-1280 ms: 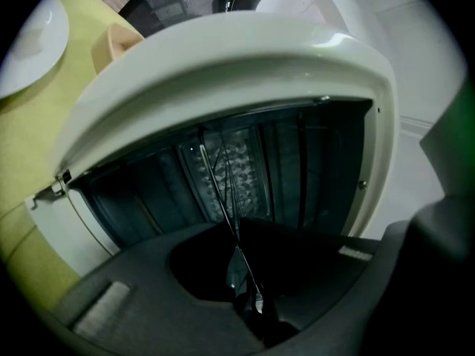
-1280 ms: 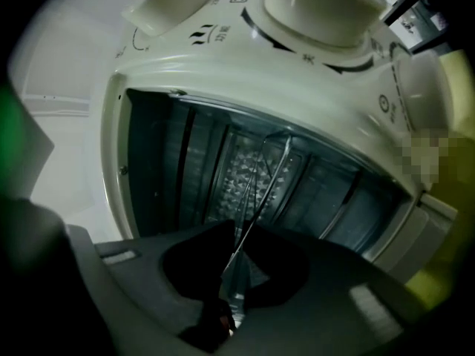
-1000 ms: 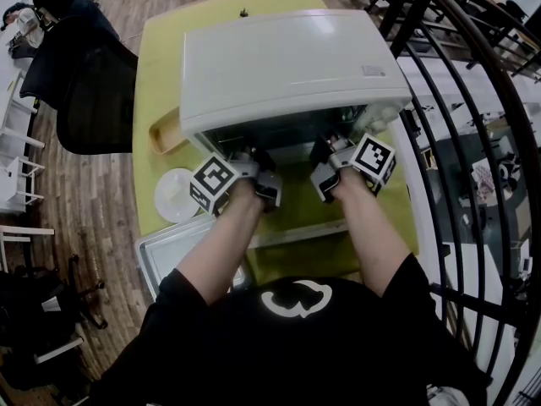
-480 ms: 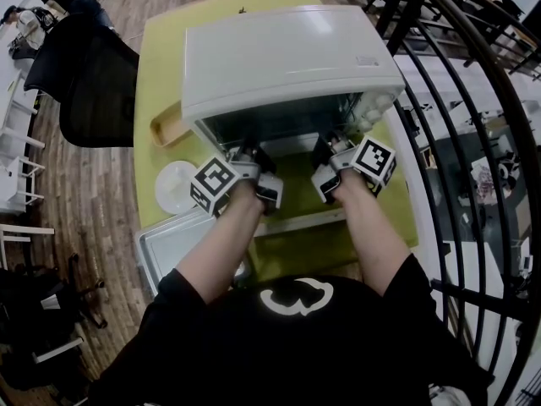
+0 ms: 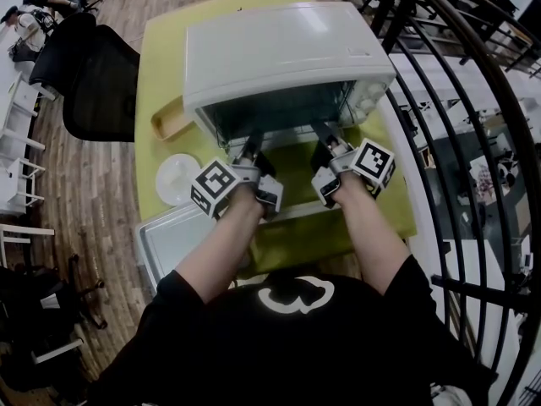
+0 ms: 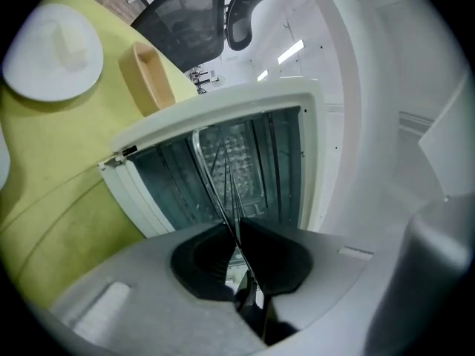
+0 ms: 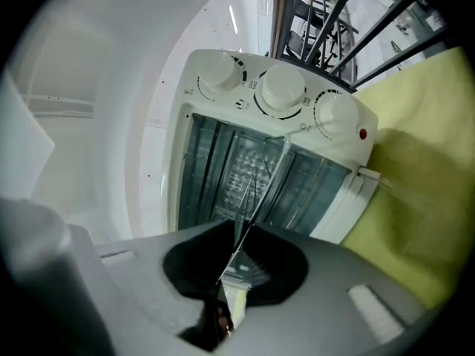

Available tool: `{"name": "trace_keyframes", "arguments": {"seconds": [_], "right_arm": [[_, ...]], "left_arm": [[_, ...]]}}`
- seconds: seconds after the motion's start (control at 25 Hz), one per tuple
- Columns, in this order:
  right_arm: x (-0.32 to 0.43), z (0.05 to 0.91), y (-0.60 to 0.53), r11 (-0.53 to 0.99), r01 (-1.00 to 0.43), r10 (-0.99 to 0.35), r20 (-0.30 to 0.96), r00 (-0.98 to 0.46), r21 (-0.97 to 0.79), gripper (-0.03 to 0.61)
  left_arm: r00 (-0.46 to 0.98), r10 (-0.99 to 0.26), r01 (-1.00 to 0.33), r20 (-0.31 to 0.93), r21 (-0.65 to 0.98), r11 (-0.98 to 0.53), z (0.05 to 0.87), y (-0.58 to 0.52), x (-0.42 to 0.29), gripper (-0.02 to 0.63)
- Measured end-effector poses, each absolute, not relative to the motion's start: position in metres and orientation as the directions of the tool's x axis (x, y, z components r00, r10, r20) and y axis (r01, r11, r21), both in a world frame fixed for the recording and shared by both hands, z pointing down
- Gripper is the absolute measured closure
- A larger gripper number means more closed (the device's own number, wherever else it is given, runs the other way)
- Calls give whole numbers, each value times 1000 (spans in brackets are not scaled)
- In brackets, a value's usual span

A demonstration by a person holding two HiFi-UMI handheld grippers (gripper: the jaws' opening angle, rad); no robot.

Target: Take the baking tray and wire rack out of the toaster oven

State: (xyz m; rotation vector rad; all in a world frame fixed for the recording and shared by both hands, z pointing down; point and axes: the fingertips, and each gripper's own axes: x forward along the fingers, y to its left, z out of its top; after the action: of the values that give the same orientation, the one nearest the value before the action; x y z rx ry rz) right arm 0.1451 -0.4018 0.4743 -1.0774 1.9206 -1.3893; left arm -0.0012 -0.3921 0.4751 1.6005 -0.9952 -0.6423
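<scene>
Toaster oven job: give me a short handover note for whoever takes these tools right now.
Left tool: shut on the front edge of the thin wire rack.
Right tool: shut on the same edge.
Rack: front end outside, back end inside the white toaster oven.
Silver metal baking tray: on the yellow-green table, at your left.
Done: tray out.
Left: slide the rack clear and set it down.

No readable text, marks by the toaster oven (image 7: 215, 162) knobs (image 7: 282, 87) — too small to read
</scene>
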Motion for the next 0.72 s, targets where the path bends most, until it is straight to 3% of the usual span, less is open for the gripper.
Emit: {"name": "trace_keyframes", "arguments": {"seconds": [0.72], "right_arm": [[148,471,-348,144,-296,-850,35,-525,-944,543]], "left_arm": [[524,-845,-279,101,959,-59,471,-339,1,578]]}}
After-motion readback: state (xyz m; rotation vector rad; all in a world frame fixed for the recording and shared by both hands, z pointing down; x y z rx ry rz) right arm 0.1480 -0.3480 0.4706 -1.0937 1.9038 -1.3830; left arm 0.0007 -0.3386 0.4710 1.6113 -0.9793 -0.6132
